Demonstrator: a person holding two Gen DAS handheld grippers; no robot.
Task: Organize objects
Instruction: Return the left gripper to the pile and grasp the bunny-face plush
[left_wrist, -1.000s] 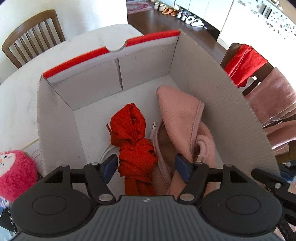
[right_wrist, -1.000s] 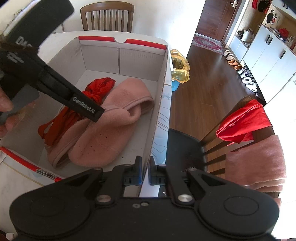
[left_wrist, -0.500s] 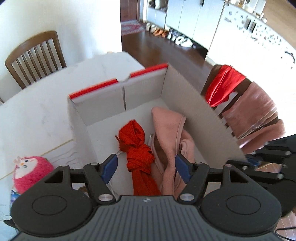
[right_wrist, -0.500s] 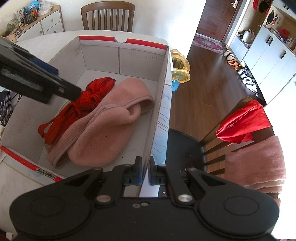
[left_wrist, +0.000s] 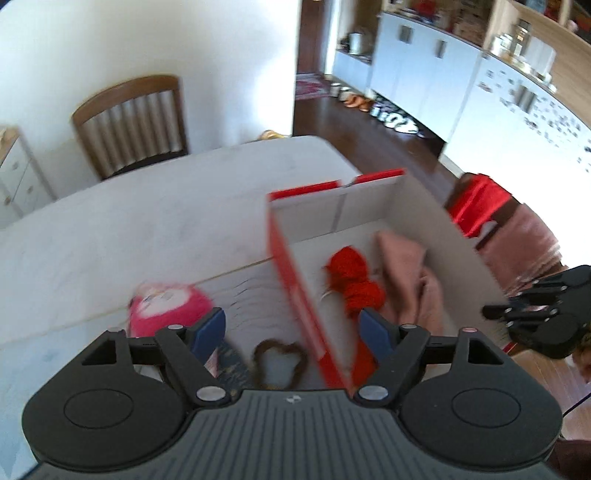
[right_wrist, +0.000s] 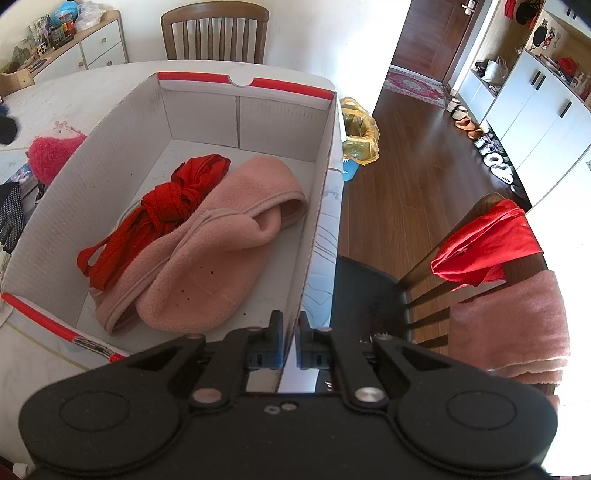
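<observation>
A white cardboard box with red trim (right_wrist: 325, 177) (left_wrist: 436, 221) stands on the white table. In it lie a knotted red cloth (right_wrist: 162, 214) (left_wrist: 351, 284) and a pink fleece garment (right_wrist: 214, 251) (left_wrist: 402, 258). My right gripper (right_wrist: 290, 339) is shut on the box's right wall near its front corner. My left gripper (left_wrist: 291, 328) is open and empty, above the box's left wall. A pink plush toy (left_wrist: 166, 306) (right_wrist: 50, 151) lies on the table left of the box, with a brown ring-shaped item (left_wrist: 280, 362) near it.
Wooden chairs stand at the table's far side (right_wrist: 214, 33) (left_wrist: 129, 122). A chair on the right (right_wrist: 480, 236) carries a red cloth (right_wrist: 484, 240) and a pink towel (right_wrist: 509, 325). A yellow bag (right_wrist: 358, 136) sits on the wood floor. Dark patterned fabric (right_wrist: 11, 214) lies left of the box.
My left gripper has pulled up and to the left out of the box, still open, and now looks over the box's left wall. My right gripper has kept its hold.
</observation>
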